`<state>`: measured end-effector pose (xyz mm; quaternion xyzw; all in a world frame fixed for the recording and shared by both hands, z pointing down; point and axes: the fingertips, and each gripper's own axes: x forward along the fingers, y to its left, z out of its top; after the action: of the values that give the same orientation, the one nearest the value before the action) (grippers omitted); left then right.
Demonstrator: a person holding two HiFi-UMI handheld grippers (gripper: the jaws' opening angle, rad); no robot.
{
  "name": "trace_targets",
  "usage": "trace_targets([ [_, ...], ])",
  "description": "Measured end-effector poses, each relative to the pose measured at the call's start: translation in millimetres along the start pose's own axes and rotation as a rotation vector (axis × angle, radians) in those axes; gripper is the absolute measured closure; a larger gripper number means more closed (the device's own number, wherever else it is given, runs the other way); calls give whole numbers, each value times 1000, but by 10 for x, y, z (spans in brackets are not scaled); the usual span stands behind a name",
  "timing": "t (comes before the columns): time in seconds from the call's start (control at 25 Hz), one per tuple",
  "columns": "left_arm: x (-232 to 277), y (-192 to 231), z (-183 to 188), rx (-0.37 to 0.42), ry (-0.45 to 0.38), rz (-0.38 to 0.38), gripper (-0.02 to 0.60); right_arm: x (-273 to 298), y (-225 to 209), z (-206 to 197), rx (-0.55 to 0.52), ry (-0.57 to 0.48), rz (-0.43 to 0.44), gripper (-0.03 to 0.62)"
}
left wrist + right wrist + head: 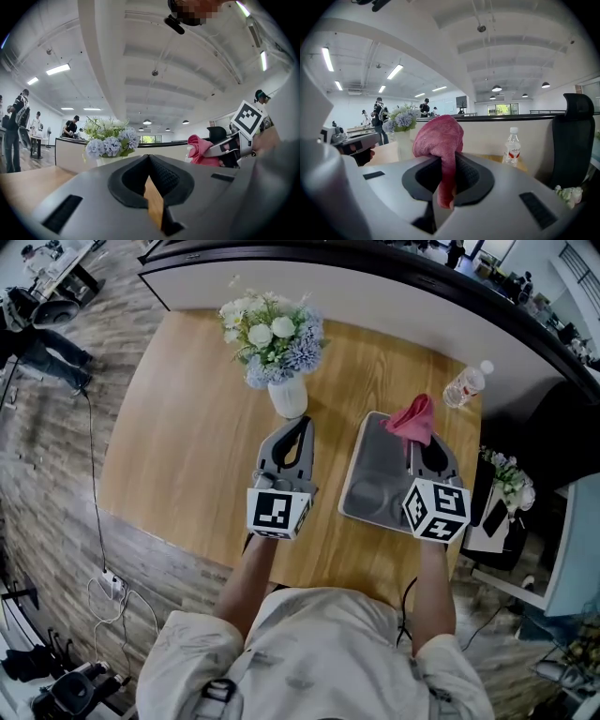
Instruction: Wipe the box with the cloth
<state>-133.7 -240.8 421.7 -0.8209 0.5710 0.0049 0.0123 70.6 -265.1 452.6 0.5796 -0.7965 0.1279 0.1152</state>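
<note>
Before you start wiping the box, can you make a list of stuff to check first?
1. Cloth held tight: ok. The right gripper is shut on the pink cloth.
2. Gripper over the box: ok. In the head view it is above the grey box.
3. Cloth touching the box: cannot tell.
4. Box held steady: not ok. The left gripper is shut on nothing, over the table beside the box.
5. Things nearby out of the way: ok. The flower vase and the water bottle stand apart from the box.
</note>
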Motion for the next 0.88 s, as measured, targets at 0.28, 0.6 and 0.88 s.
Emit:
trace_targets([
  [0.28, 80, 10, -133, -15, 12, 5, 572, 298, 113, -192, 64, 115, 43, 531],
  [0.6, 293, -57, -369, -13, 34, -40, 572, 572, 236, -539, 124, 269, 88, 531],
  [0.88, 338, -15, -452, -44, 42, -34, 572, 768, 364, -891, 95, 421, 108, 531],
])
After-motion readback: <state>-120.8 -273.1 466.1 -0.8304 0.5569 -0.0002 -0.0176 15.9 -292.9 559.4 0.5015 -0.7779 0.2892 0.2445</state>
